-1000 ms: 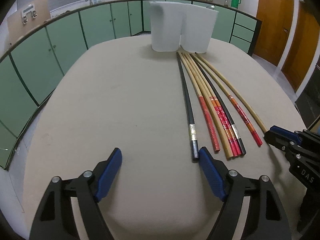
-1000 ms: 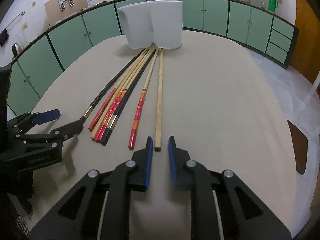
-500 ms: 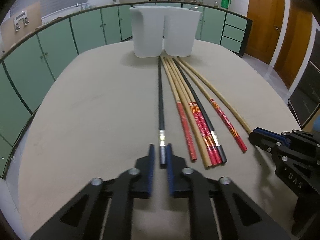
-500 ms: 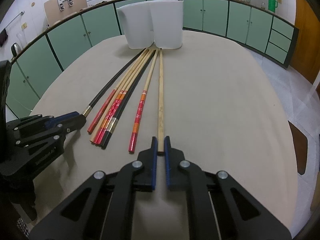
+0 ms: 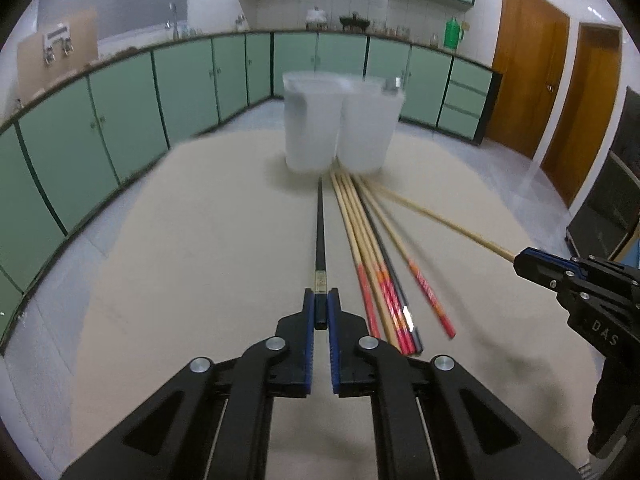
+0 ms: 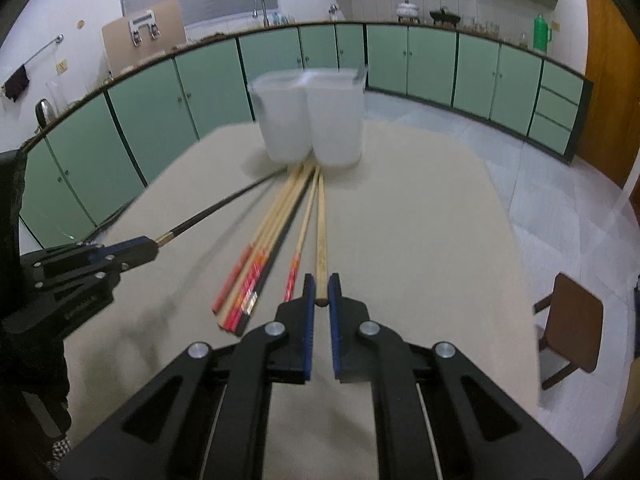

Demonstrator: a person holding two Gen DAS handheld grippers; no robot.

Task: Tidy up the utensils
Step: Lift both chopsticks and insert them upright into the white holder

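Since the earlier frame both grippers have closed and lifted: the left gripper (image 5: pixel 320 312) now pinches the near end of the black chopstick (image 5: pixel 319 232), and the right gripper (image 6: pixel 321 296) pinches the near end of the plain wooden chopstick (image 6: pixel 321 236). Each held end is raised off the worktop (image 5: pixel 192 248) while the far tips still point at the foot of the two white holders (image 5: pixel 340 128) near the far edge.

On the left, the blue fingers (image 5: pixel 308 320) are drawn together and clamped on the black stick just behind its metal band. Between the two held sticks, the remaining chopsticks (image 5: pixel 384 280) lie fanned in the middle of the worktop, their far ends just beside the holders. On the right, the fingers (image 6: pixel 307 304) are likewise closed on the wooden stick's butt end, with only a sliver of gap beside it.

The step in hand looks like carrying each stick to a holder. Done well, the grip should stay firm, since a long stick held by its very end may pivot. It seems wise to lift the tips clear of the other sticks, then tilt each tip-down over an open rim before letting go.
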